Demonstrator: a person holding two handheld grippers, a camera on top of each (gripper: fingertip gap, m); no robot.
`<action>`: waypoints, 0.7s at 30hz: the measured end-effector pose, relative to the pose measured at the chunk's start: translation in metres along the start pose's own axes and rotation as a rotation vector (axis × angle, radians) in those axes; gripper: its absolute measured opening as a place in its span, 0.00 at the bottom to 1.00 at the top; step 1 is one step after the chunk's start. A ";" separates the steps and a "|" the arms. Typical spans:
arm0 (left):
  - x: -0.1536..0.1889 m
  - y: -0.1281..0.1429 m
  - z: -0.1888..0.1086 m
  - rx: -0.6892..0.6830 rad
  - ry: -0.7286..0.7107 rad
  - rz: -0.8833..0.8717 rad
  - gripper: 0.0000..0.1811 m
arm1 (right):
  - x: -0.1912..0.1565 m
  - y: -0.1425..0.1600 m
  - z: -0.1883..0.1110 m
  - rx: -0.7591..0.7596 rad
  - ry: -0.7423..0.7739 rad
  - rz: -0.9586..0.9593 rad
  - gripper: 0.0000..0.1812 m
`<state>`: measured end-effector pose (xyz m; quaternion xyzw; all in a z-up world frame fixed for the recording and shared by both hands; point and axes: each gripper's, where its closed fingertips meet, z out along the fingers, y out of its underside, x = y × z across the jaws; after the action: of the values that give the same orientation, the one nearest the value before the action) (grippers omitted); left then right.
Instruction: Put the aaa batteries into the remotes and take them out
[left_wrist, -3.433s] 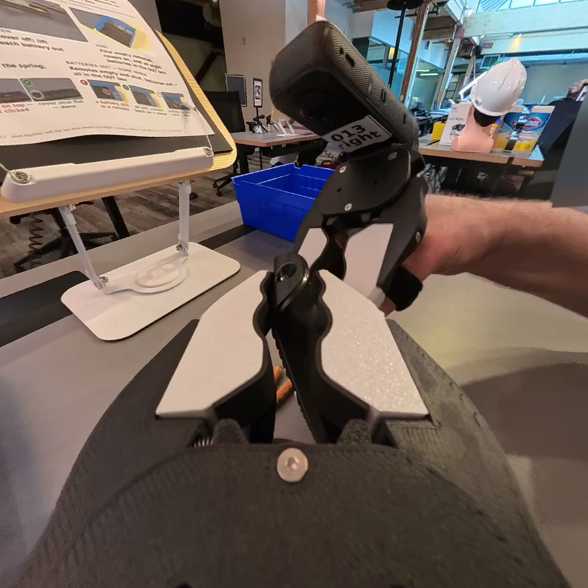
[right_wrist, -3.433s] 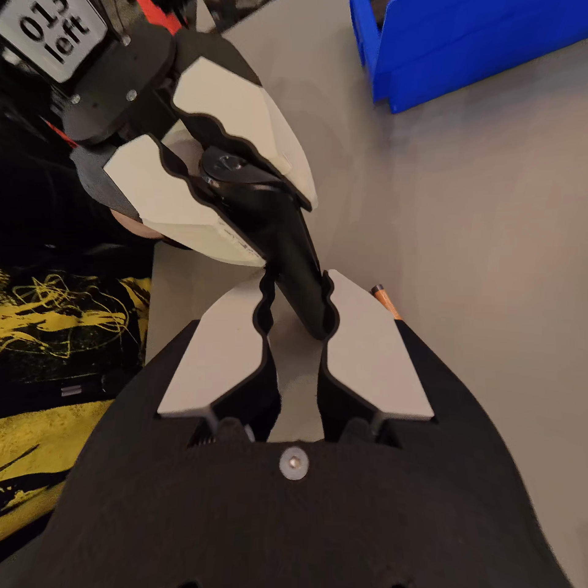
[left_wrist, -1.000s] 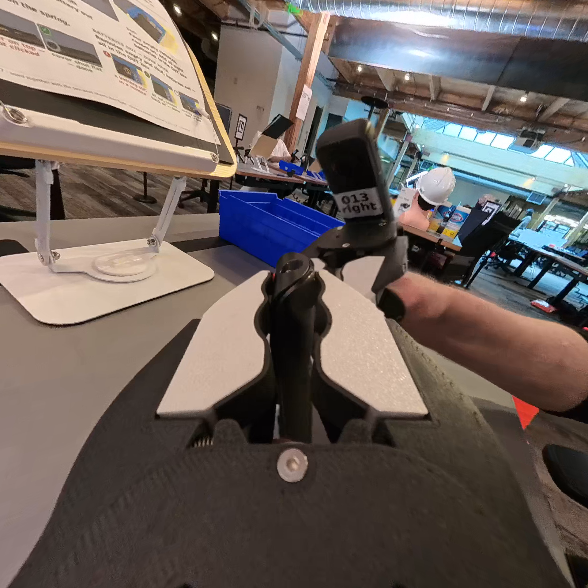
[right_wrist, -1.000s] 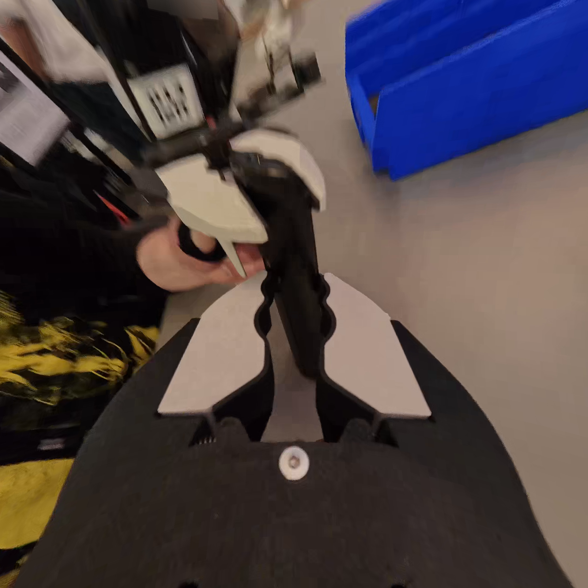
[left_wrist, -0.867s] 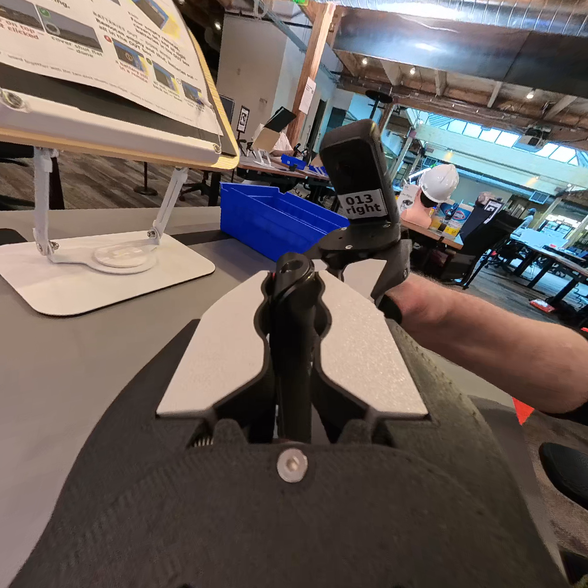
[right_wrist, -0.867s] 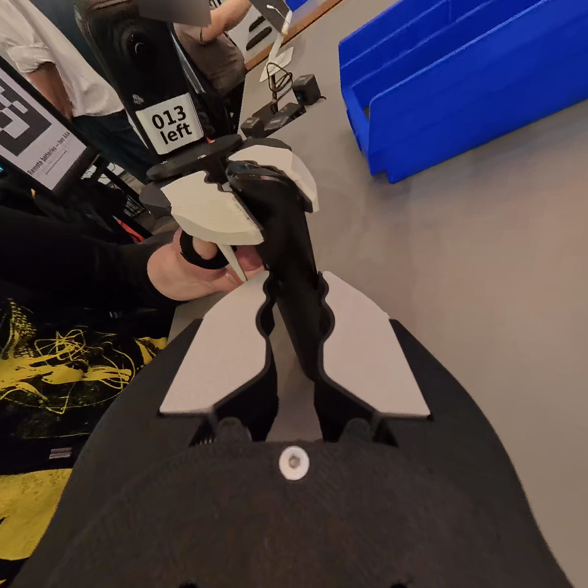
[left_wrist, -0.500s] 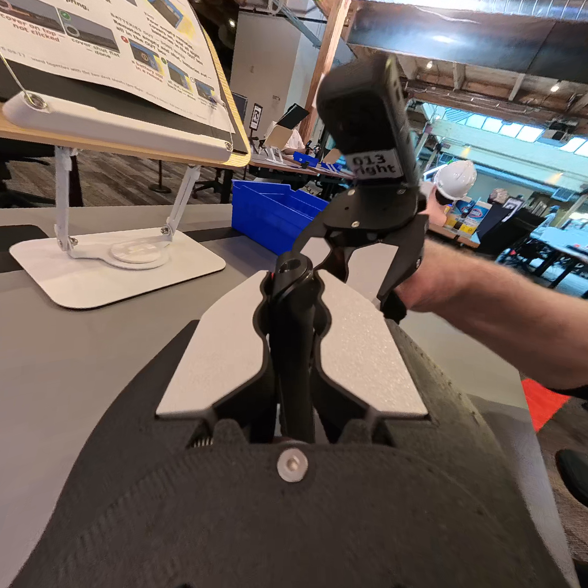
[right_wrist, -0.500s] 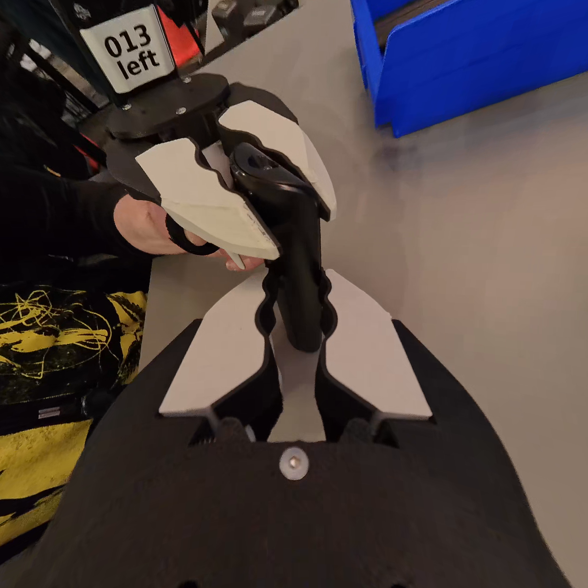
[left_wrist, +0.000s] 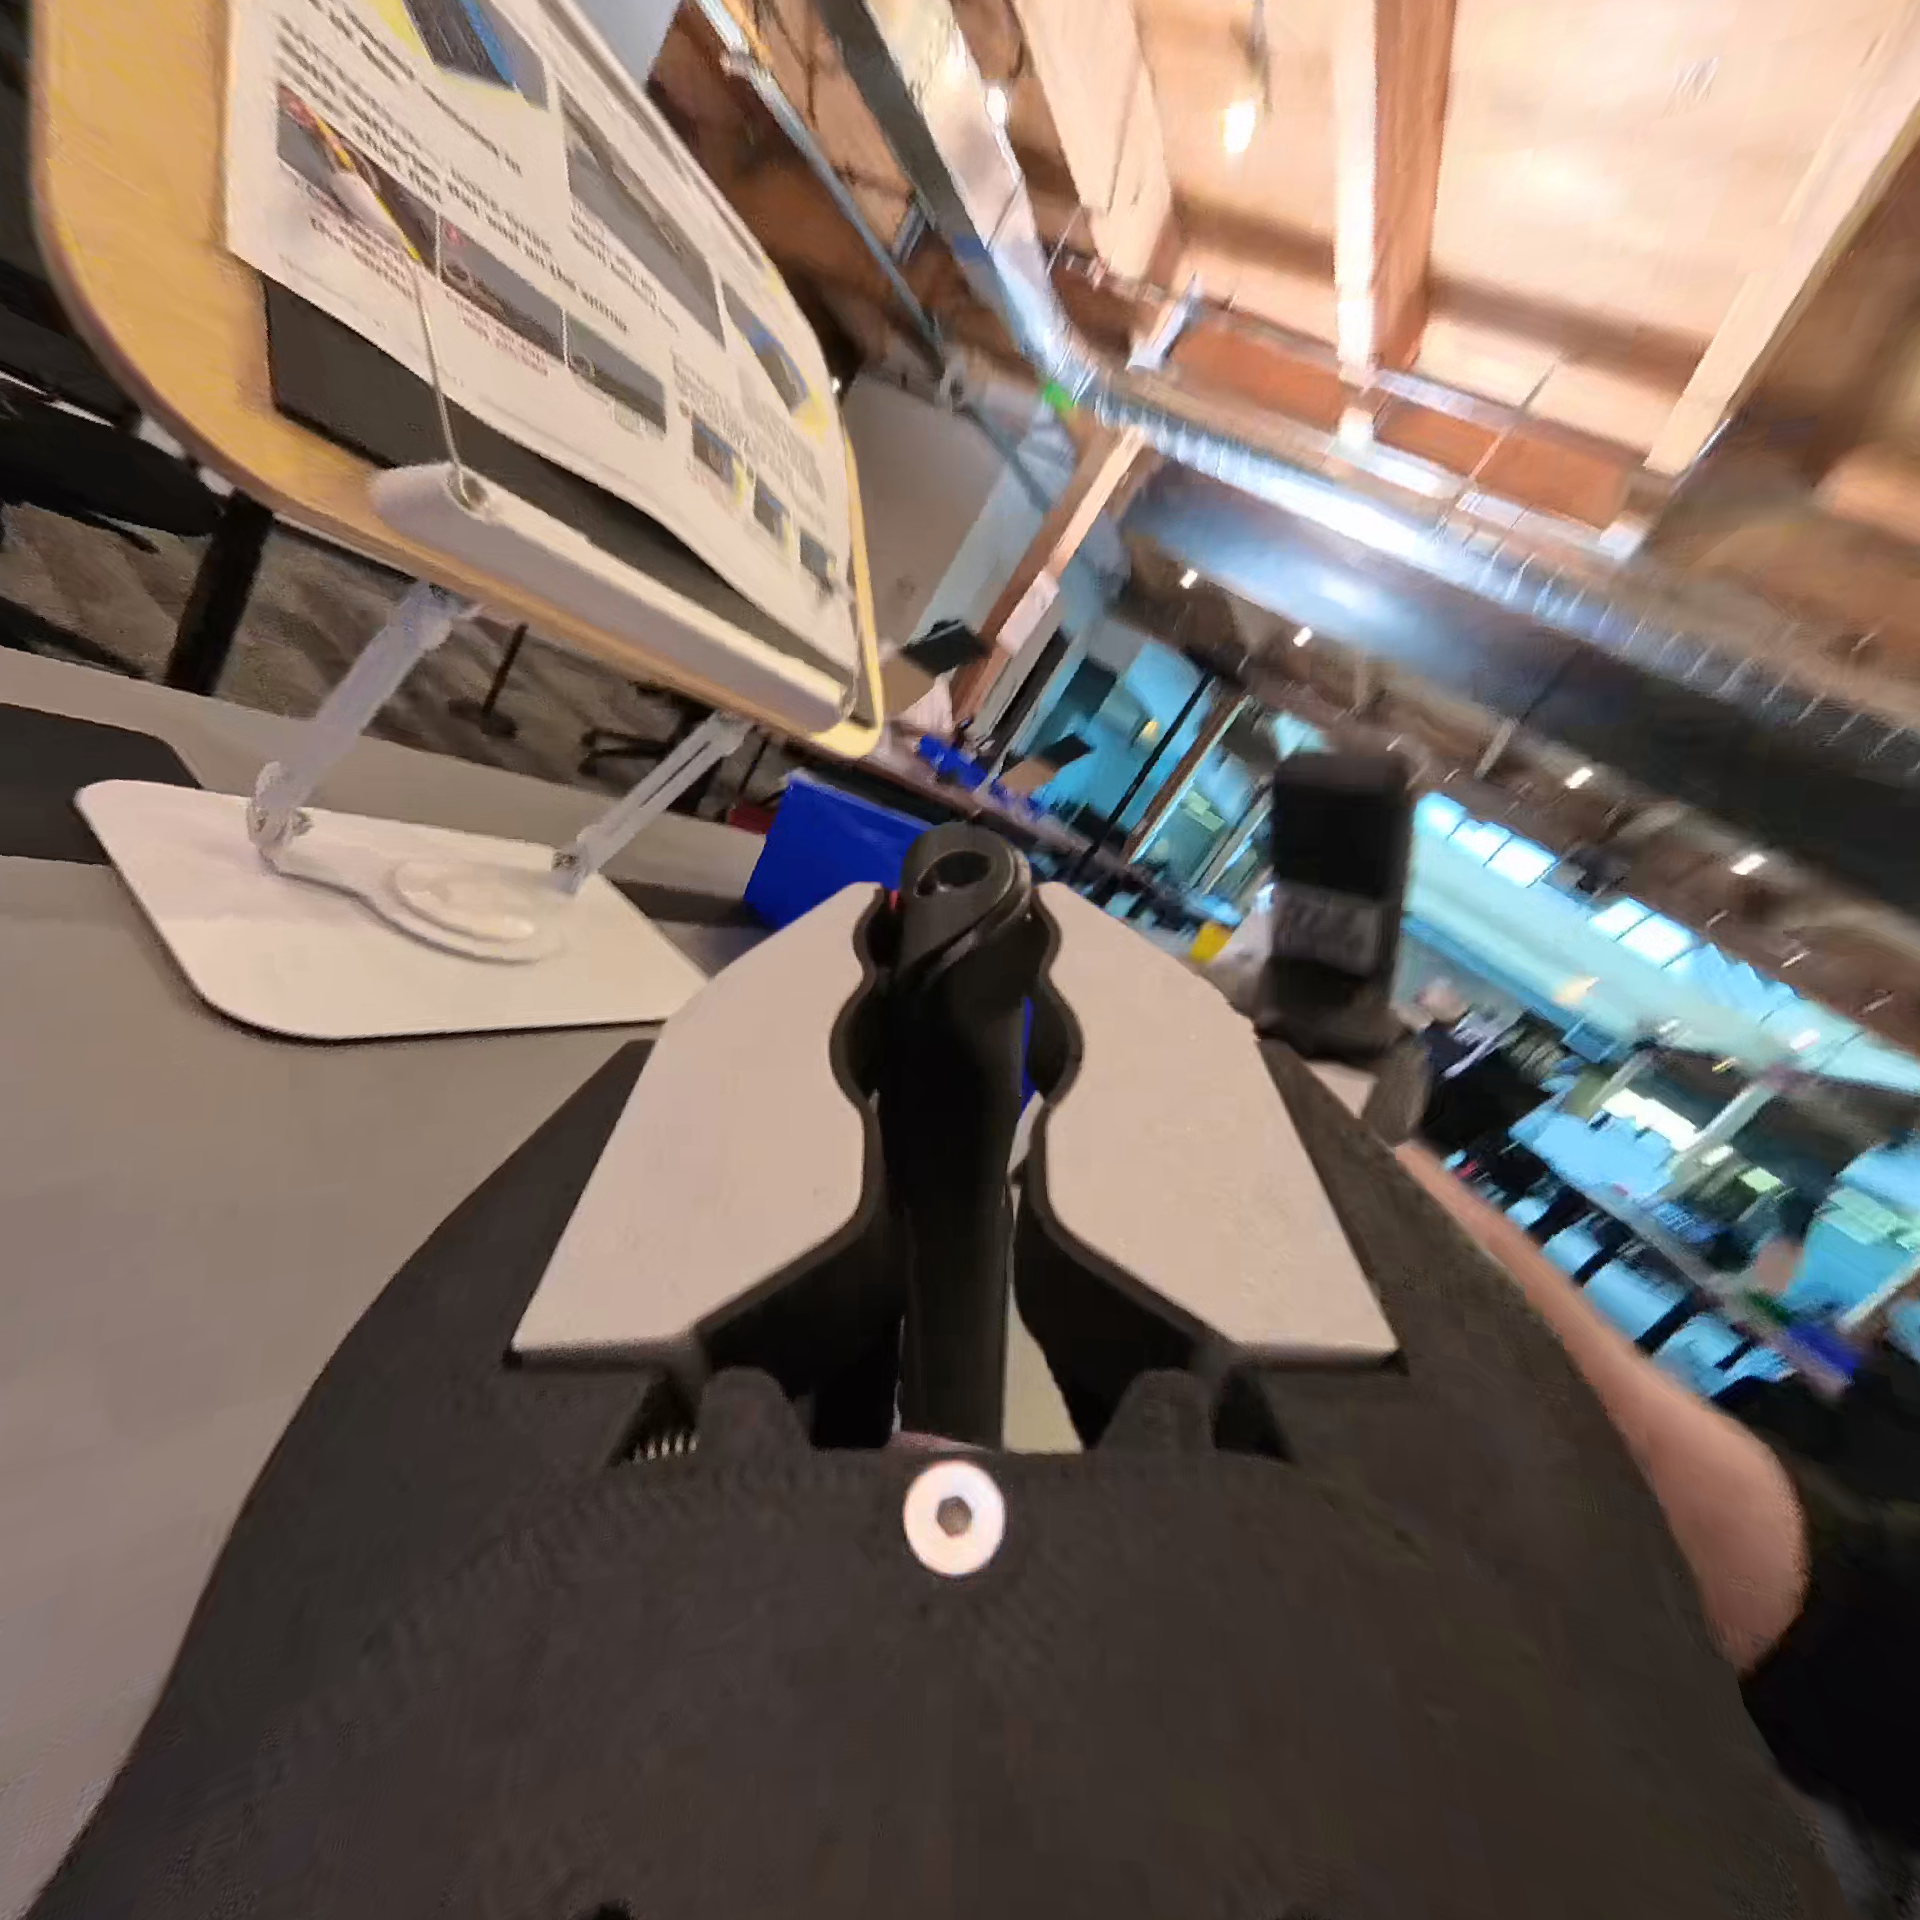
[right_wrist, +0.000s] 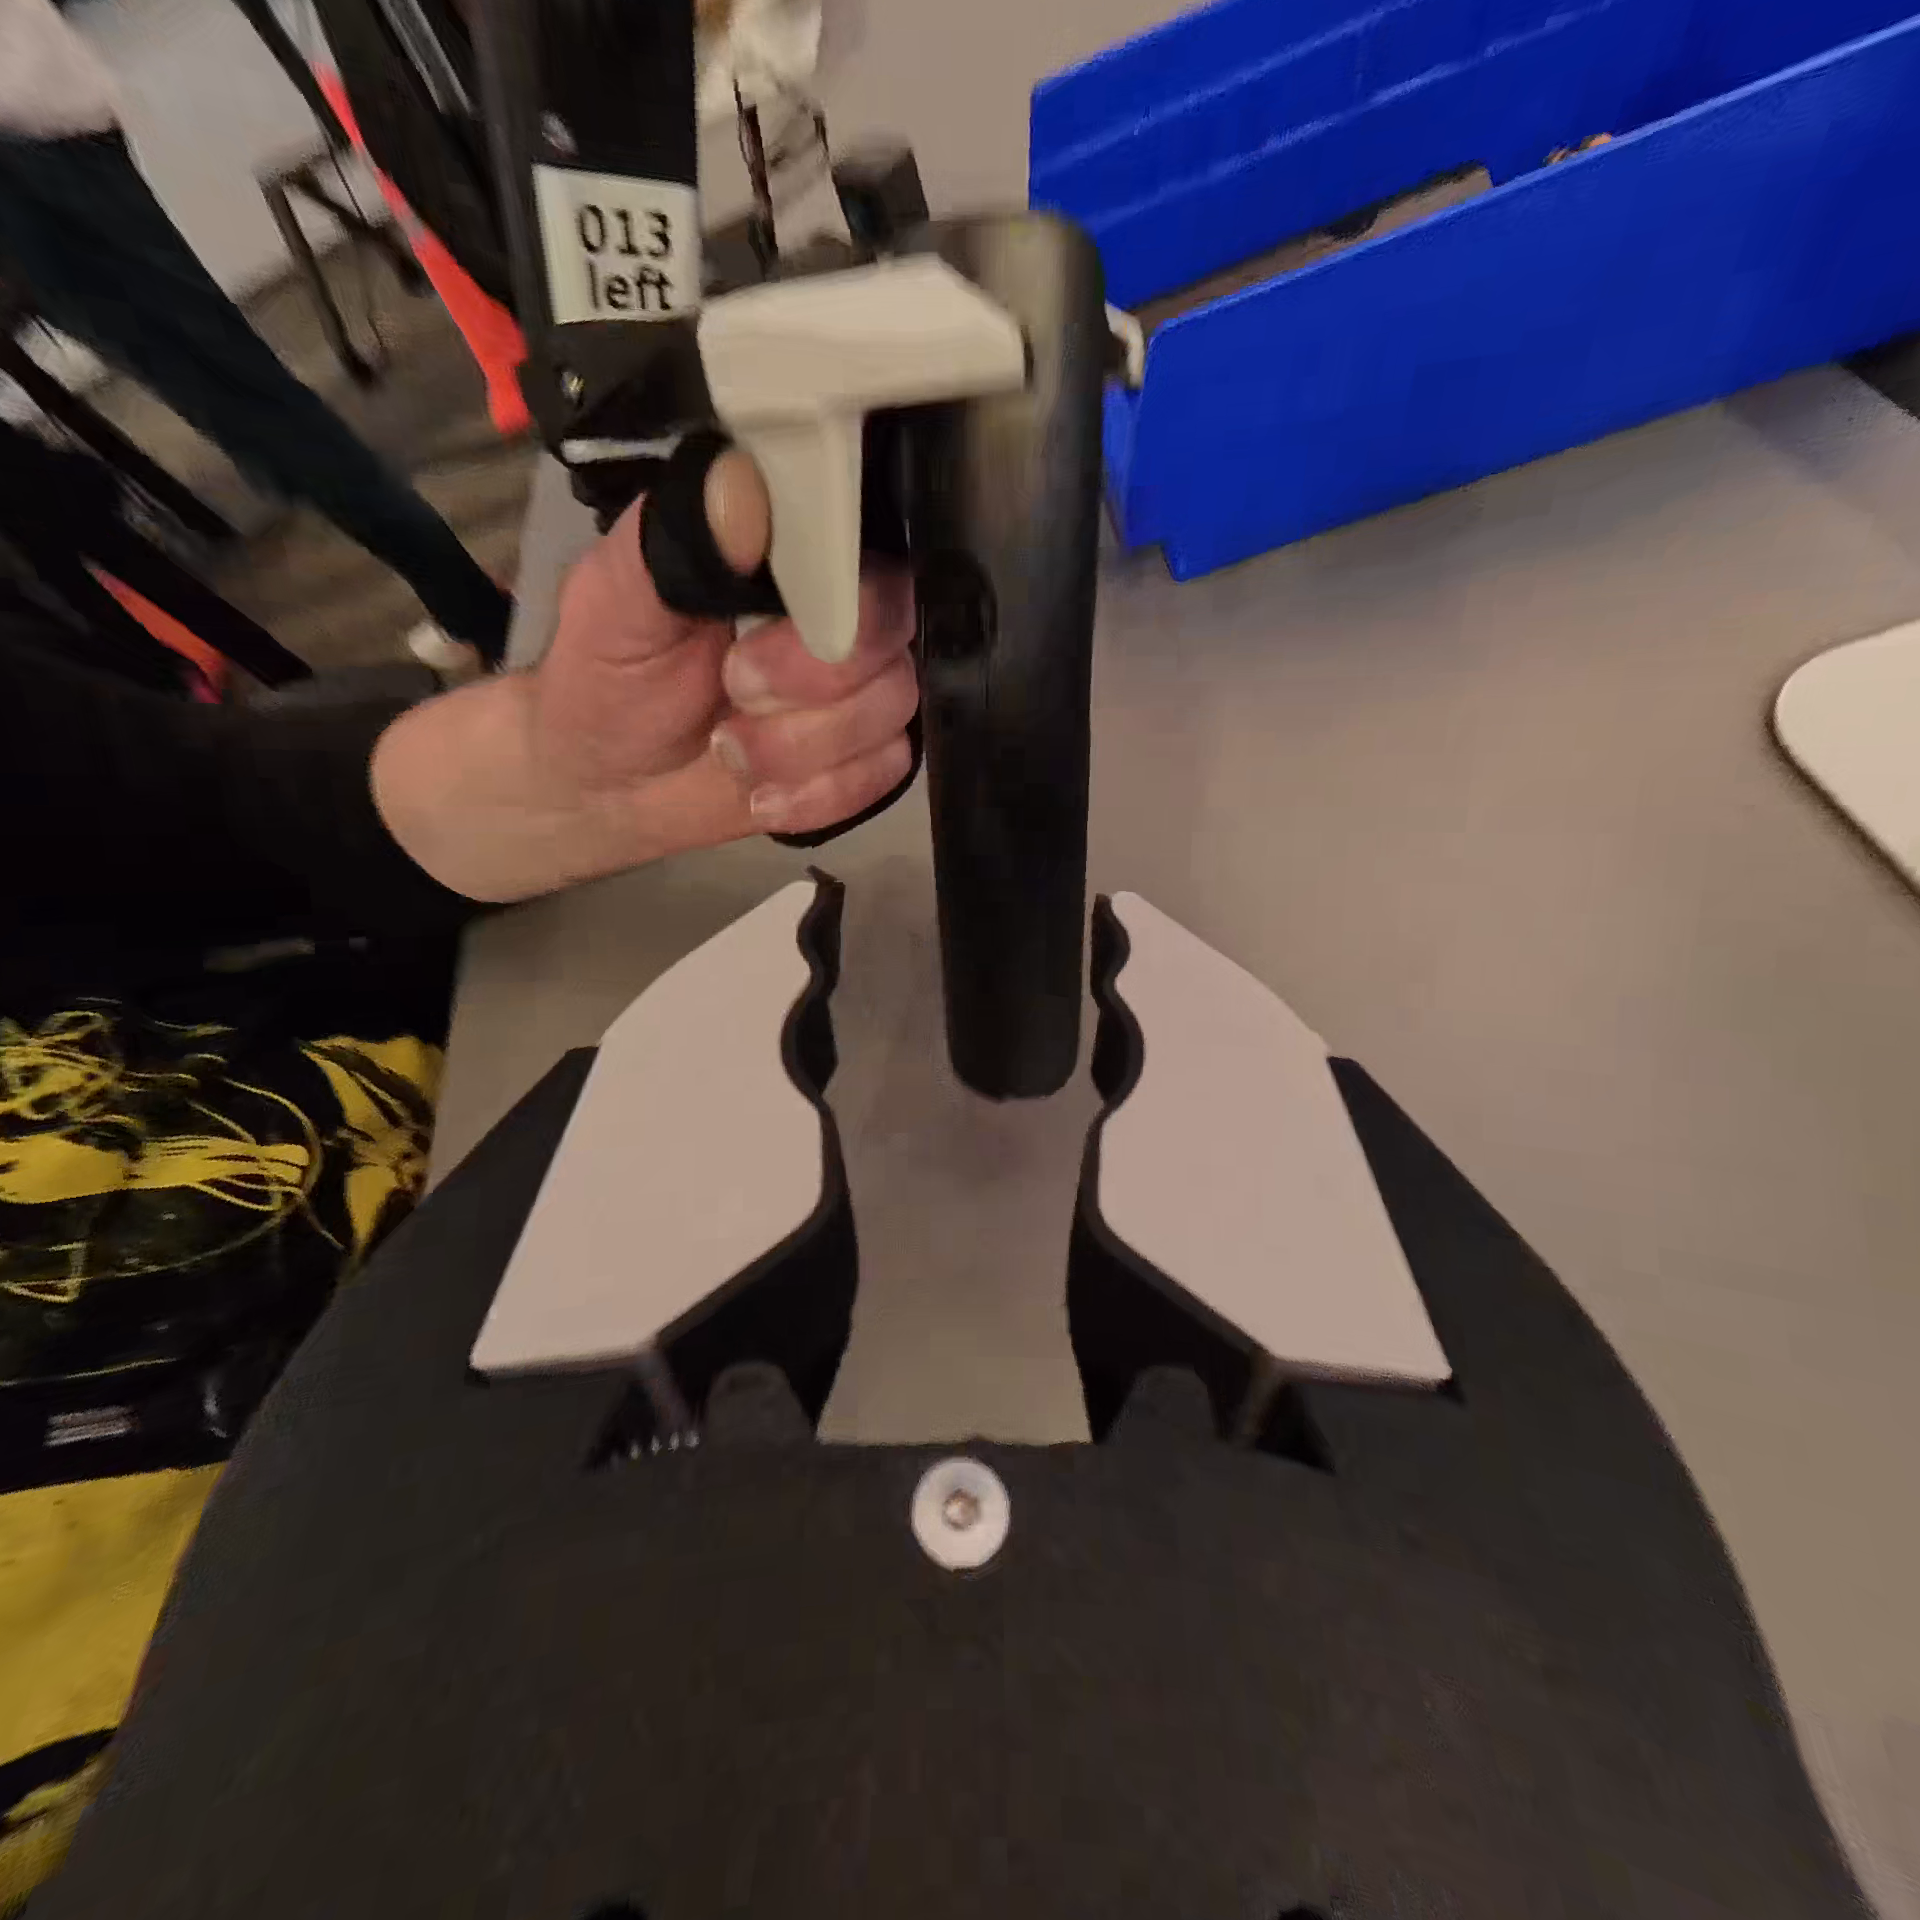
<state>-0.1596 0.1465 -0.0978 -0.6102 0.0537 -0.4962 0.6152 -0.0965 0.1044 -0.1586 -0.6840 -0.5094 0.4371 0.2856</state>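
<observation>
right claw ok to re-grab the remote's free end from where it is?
Probably yes. The right claw is open, the remote's lower end hangs between its fingers with nothing between; the left claw grips the other end.

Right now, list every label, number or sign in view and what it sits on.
I copy out no wording, bearers only.
White label: on the left gripper, black print.
Dark label: on the right gripper, blurred.
Instruction sheet: on the tilted stand, blurred.

The remote (right_wrist: 1003, 727) is slim, black and glossy. It stands nearly upright above the grey bench (right_wrist: 1455, 831), its rounded end lowest.
</observation>
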 end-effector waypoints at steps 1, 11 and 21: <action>0.001 -0.006 -0.002 0.036 0.026 -0.049 0.13 | 0.002 0.007 -0.003 0.040 -0.006 0.051 0.26; 0.013 -0.024 -0.003 0.214 0.089 -0.201 0.13 | -0.021 0.020 0.008 0.374 -0.256 0.293 0.12; 0.023 -0.036 -0.005 0.271 0.069 -0.125 0.13 | -0.028 0.030 0.001 0.414 -0.258 0.340 0.05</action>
<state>-0.1715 0.1358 -0.0579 -0.5063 -0.0306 -0.5571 0.6575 -0.0871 0.0677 -0.1758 -0.6254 -0.3197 0.6566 0.2748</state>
